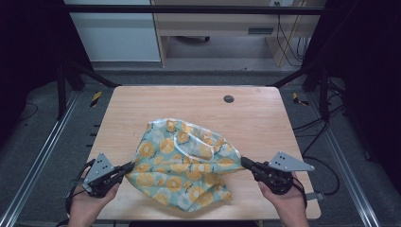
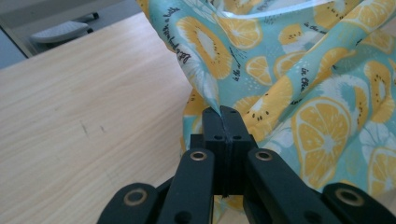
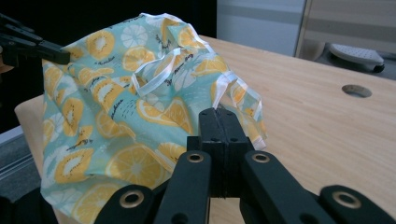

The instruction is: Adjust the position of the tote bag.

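Your left gripper pinches the cloth's left edge and your right gripper pinches its right edge; it lies crumpled between them on the table

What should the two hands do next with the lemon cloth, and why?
Probably pull gently apart. The left gripper and right gripper each pinch an edge of the fruit-print cloth, which lies bunched and wrinkled on the table; spreading should flatten it.
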`<state>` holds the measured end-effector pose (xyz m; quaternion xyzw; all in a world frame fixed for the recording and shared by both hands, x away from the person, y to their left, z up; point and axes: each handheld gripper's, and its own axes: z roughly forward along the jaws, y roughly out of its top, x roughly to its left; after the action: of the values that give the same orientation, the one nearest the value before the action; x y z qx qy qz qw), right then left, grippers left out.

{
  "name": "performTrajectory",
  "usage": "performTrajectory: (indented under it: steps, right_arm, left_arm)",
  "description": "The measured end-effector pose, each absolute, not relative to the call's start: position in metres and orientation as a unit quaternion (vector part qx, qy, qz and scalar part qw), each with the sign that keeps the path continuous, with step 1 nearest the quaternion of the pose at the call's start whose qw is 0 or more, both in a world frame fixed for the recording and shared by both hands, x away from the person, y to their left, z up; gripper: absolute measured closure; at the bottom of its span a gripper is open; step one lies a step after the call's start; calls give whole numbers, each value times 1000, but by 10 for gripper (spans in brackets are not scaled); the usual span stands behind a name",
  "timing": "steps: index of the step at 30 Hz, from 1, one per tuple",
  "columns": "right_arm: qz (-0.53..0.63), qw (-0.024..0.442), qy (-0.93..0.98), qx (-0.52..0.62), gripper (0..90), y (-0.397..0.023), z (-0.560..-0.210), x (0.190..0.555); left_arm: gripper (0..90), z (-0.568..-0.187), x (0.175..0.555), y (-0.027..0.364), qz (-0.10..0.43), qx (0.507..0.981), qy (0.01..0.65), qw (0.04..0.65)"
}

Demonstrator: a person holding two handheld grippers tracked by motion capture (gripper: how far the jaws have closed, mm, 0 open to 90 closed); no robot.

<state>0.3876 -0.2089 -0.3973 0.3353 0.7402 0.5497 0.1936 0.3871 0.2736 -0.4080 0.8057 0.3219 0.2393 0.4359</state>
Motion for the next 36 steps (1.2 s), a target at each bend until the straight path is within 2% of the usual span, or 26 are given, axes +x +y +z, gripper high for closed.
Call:
performTrajectory:
  steps: [8, 16, 21, 26, 36]
  right_arm:
    - [565, 176, 732, 338, 900, -215, -406, 380]
    - [575, 156, 733, 327, 900, -221, -406, 370]
    - [558, 137, 753, 322, 900, -226, -419, 363]
    - [529, 119, 777, 319, 900, -230, -434, 364]
    - [458, 110, 825, 314, 900, -217, -454, 375]
  left_arm:
    - [900, -408, 381, 278, 234, 797, 319, 457]
    - [900, -412, 375, 277, 213, 811, 304, 452]
    - [900, -420, 372, 270, 199, 835, 285, 426]
    - [900, -431, 371, 255, 191, 872, 256, 372]
    - [900, -458, 381, 233, 182, 913, 233, 281]
